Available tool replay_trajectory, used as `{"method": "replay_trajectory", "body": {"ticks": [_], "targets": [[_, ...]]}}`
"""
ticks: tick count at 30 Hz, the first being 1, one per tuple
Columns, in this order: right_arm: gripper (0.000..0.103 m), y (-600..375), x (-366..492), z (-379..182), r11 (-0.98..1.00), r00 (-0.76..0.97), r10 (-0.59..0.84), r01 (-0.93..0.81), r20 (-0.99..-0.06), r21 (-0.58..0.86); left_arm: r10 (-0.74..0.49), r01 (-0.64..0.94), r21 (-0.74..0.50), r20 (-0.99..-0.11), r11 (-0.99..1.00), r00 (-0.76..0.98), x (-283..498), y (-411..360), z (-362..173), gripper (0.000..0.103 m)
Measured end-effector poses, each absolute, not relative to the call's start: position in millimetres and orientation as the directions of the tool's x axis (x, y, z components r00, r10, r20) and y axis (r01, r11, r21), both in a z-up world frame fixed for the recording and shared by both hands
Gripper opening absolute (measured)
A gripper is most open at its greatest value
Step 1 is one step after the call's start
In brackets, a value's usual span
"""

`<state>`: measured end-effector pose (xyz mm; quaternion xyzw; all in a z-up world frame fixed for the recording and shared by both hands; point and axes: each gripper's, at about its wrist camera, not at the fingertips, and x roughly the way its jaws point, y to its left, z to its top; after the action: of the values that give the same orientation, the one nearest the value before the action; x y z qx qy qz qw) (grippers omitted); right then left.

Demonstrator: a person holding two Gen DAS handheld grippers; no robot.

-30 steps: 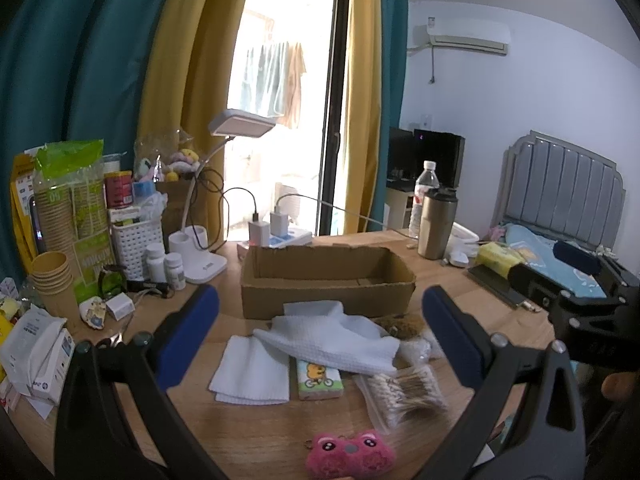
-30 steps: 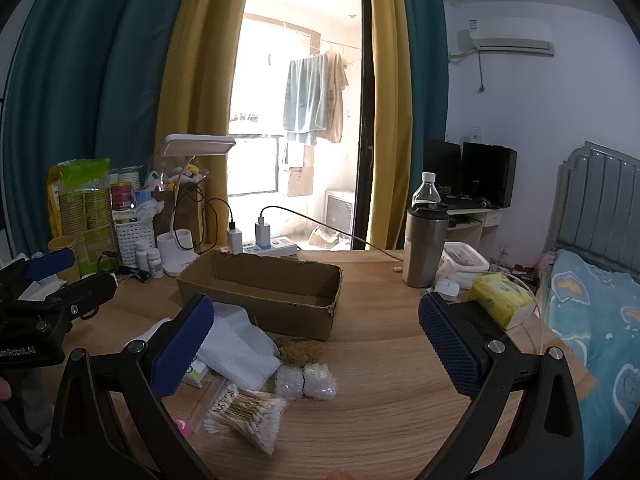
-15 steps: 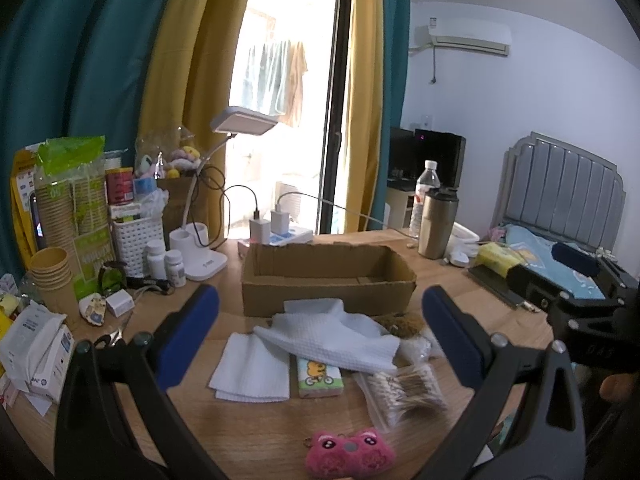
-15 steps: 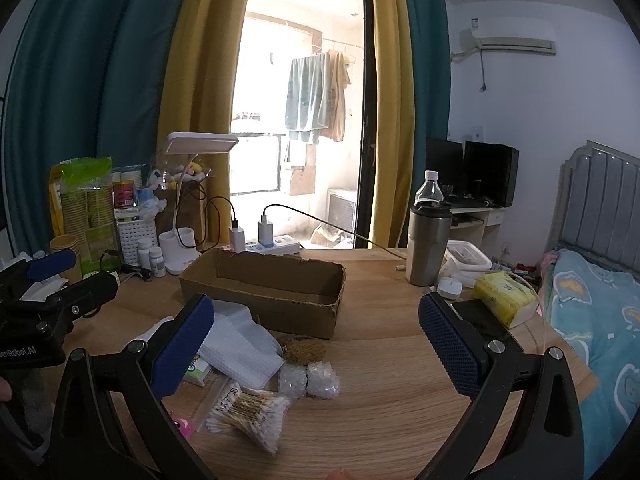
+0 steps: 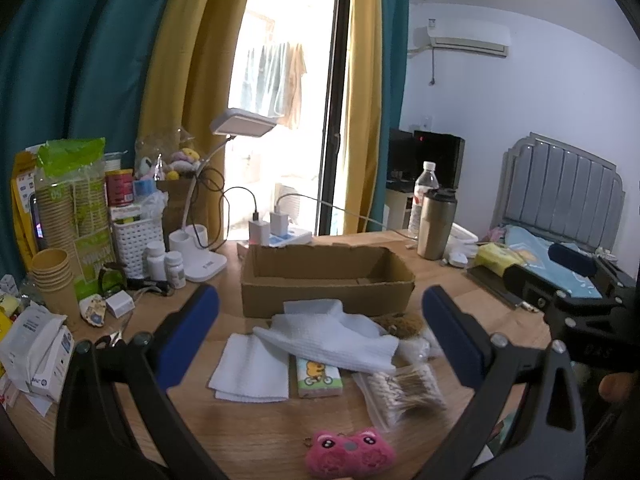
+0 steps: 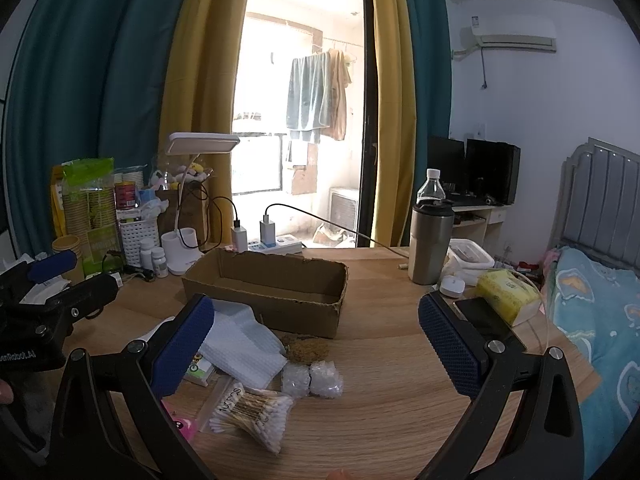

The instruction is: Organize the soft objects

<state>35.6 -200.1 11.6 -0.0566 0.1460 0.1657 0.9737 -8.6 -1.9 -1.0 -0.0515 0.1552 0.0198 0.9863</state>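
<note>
Left wrist view, change: almost nothing differs from half a second ago; the soft things and the box lie at the same places.
Right wrist view, change: the box [image 6: 266,292] sits slightly more to the right than one second ago; nothing on the bench has moved.
Left claw [image 5: 320,334]: wide open, holds nothing, hovers above the pile.
Right claw [image 6: 316,346]: wide open, empty, above bare wood.
Soft things: white cloth [image 5: 332,338] lies draped over the tissue pack [image 5: 318,378]; folded napkin [image 5: 250,368] just beside it on the left; swab bag [image 5: 402,390] on the right; pink plush [image 5: 350,456] nearest to the camera; two bubble-wrap rolls [image 6: 312,378] touching each other.
Box: open, upright, just behind the pile.
Edges: bench [image 6: 400,364] ends at the right beside the bed [image 6: 600,320].
Open room: bare wood right of the pile and box, up to the tumbler [image 6: 431,244]; the left side is crowded with bottles and cups.
</note>
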Motion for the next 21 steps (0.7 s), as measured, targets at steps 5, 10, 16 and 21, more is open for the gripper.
{"method": "replay_trajectory", "body": {"ticks": [5, 10, 16, 21], "targets": [[0.103, -197.7, 34.2, 11.1, 0.938, 0.902, 0.307, -0.340, -0.305, -0.063, 0.020, -0.052, -0.094, -0.307, 0.994, 0.952, -8.9, -4.1, -0.8, 0.102], [0.103, -198.3, 34.8, 11.2, 0.938, 0.901, 0.307, -0.341, -0.305, -0.062, 0.018, -0.049, -0.095, -0.308, 0.994, 0.951, -9.2, -4.9, -0.9, 0.102], [0.103, -197.6, 34.4, 11.1, 0.938, 0.901, 0.307, -0.341, -0.307, -0.062, 0.016, -0.048, -0.095, -0.310, 0.994, 0.951, -8.3, -5.2, -1.6, 0.102], [0.103, -196.4, 32.7, 10.2, 0.937, 0.900, 0.309, -0.343, -0.308, -0.060, 0.011, -0.043, -0.097, -0.316, 0.994, 0.949, -7.9, -6.0, -3.2, 0.102]]}}
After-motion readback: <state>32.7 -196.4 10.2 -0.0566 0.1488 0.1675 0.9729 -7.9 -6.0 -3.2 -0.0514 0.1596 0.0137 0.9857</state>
